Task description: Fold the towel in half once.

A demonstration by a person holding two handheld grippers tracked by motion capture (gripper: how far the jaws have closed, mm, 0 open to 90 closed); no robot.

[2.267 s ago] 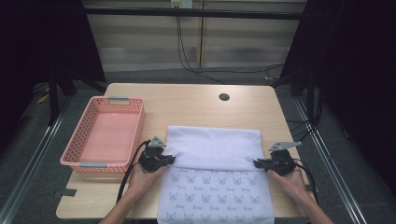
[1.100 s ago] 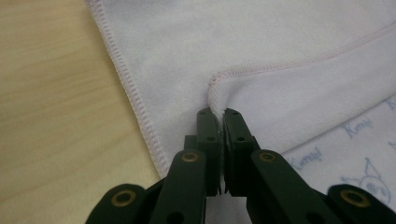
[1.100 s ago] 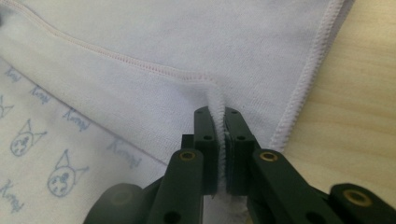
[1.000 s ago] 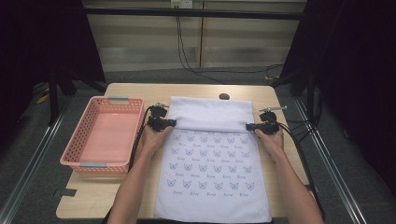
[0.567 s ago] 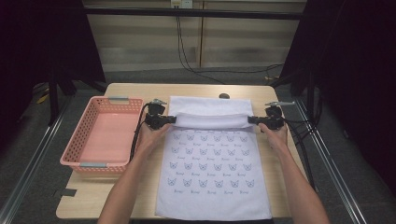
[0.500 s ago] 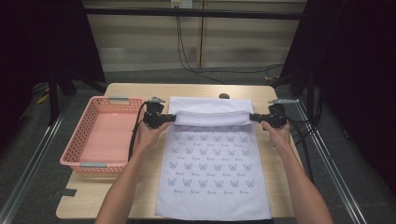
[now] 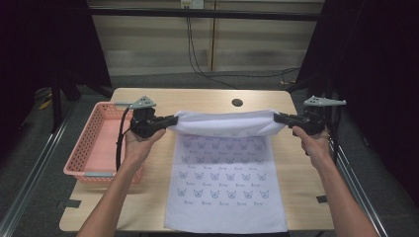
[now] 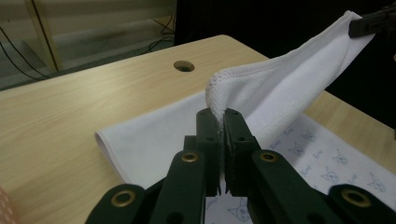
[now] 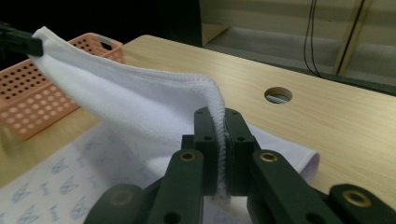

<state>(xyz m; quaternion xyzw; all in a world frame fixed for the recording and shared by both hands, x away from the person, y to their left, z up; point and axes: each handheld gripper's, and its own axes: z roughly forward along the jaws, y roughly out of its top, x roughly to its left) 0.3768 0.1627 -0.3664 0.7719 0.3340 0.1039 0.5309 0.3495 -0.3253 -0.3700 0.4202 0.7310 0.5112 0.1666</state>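
A white towel [image 7: 225,187] with small blue cat-face prints lies flat down the middle of the table, its far part lifted and stretched between both grippers. My left gripper [image 7: 173,120] is shut on the towel's left corner [image 8: 217,100], held above the table beside the basket. My right gripper [image 7: 277,117] is shut on the right corner [image 9: 215,100], near the table's right edge. In the left gripper view the towel [image 8: 280,88] sags across to the other gripper's jaws at the upper right. In the right gripper view the towel [image 9: 121,100] spans to the far jaws at the upper left.
A pink perforated basket [image 7: 96,143] stands at the table's left side, nothing visible inside it. A round cable hole [image 7: 237,102] sits near the wooden table's far edge [image 7: 197,94]. Cables trail on the floor beyond. Dark curtains flank both sides.
Both grippers have risen off the table and moved apart, lifting the towel's far edge into the air and pulling it taut. The near part of the towel stays flat.
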